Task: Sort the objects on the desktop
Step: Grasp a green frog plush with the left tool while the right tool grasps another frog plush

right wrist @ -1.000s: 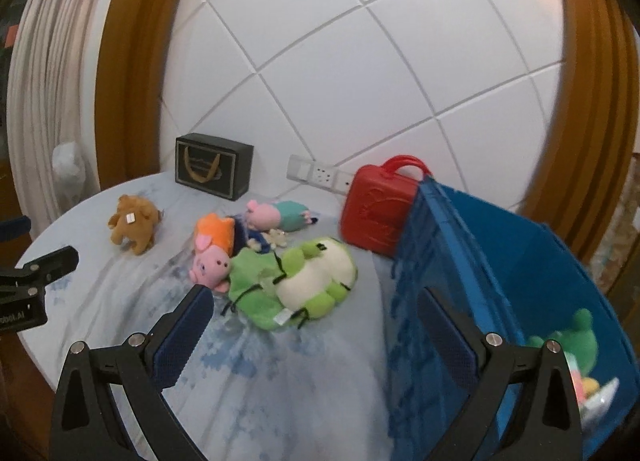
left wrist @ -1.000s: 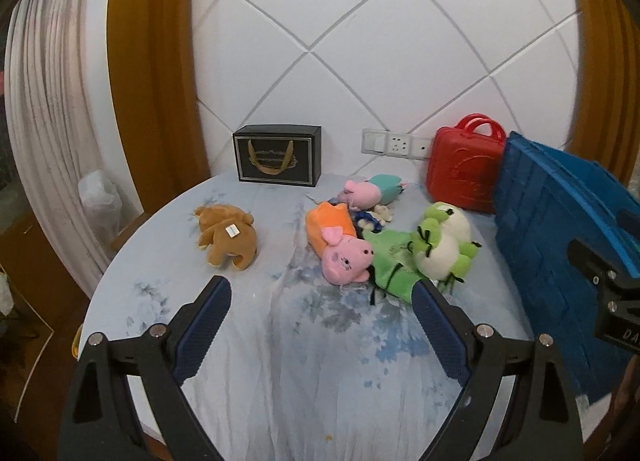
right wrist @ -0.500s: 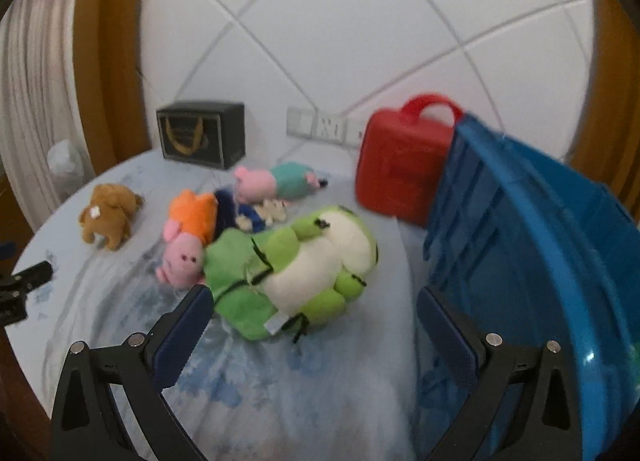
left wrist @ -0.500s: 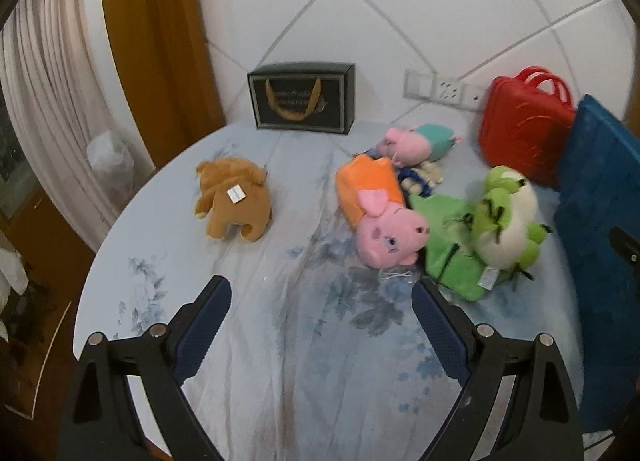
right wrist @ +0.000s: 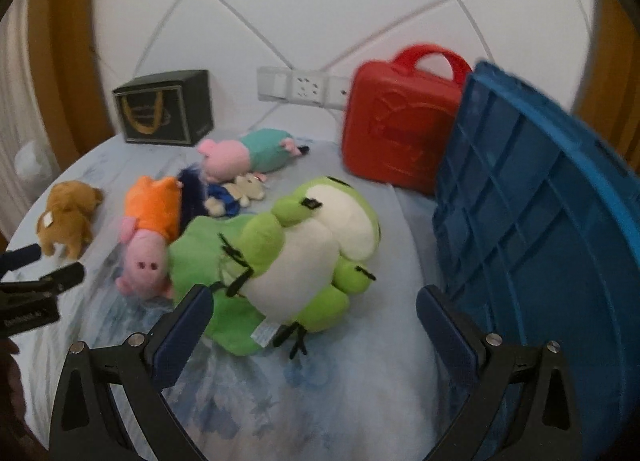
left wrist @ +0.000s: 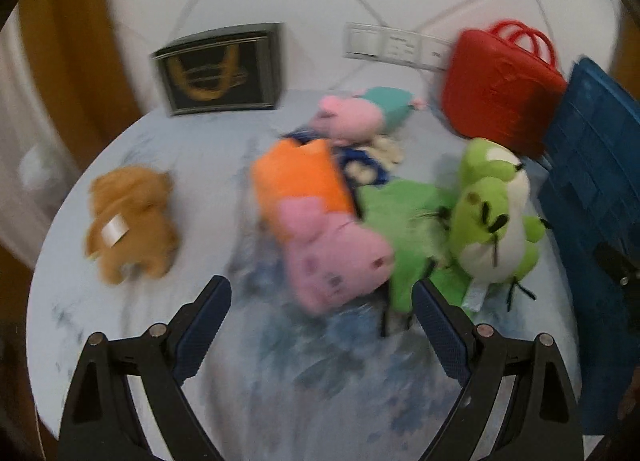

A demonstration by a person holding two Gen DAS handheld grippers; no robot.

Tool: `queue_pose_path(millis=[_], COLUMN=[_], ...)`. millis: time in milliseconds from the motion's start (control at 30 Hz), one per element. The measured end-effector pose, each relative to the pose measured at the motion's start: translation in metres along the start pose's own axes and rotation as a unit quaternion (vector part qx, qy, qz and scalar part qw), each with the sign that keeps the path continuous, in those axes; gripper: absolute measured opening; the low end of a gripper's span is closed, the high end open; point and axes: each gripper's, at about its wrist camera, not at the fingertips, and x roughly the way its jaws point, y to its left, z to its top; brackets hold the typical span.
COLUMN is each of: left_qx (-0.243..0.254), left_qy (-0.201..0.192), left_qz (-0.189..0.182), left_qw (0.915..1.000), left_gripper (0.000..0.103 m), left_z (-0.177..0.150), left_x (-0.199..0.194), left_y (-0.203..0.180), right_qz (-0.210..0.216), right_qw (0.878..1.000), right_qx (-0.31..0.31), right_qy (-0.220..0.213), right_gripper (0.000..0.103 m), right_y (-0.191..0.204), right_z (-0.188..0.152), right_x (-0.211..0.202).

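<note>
Left wrist view is motion-blurred; right wrist view sharper.

We see the green frog plush (right wrist: 304,257) lying on its side mid-bench: lime-green limbs, cream belly, black stitched eyes, white tag at its lower end. Its green cloth touches the pig in the orange dress (right wrist: 150,229), pink snout toward us. A second pig, in teal (right wrist: 248,151), lies nearer the far edge, with a small blue-and-beige toy (right wrist: 234,195) between the two pigs. One brown bear (right wrist: 68,217) sits apart by the left edge.

Count: five plush toys, two of them pigs.

At the far edge we see a black box (right wrist: 166,109) and a red case (right wrist: 400,121); a blue crate (right wrist: 540,229) stands along the right edge.

Left gripper (left wrist: 320,315) and right gripper (right wrist: 312,313) have their fingers spread wide, holding nothing.
</note>
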Motion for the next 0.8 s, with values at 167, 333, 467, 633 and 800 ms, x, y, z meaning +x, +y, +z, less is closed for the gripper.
queue_pose_path(millis=[167,333,467,633,800], left_qx=[0.051,0.093,0.112,0.12,0.095], left_qy=[0.002,0.011,0.031,0.034,0.048], left_qz=[-0.059,-0.083,-0.086,-0.082,-0.009], left_qw=[0.9969,0.9922,0.9895,0.9888,0.9942], left_gripper=[0.093,0.093,0.093,0.093,0.093], left_z=[0.026,0.039,0.046,0.032,0.03], left_x=[0.027,0.06,0.091,0.1,0.119], left_y=[-0.055,-0.103,-0.122,-0.108,-0.072], right_qz=[-0.028,-0.03,-0.06,-0.022,0.022], right_qw=[0.999,0.998,0.997,0.998,0.994], right_qx=[0.022,0.025,-0.015,-0.004,0.03], right_qy=[0.023,0.041,0.043,0.06,0.101], right_gripper=[0.103,0.103,0.103,0.103,0.103], right_y=[-0.026,-0.042,-0.036,-0.033,-0.037], right_z=[0.006,0.006,-0.001,-0.005,-0.013], right_x=[0.026,0.052,0.066,0.09,0.127])
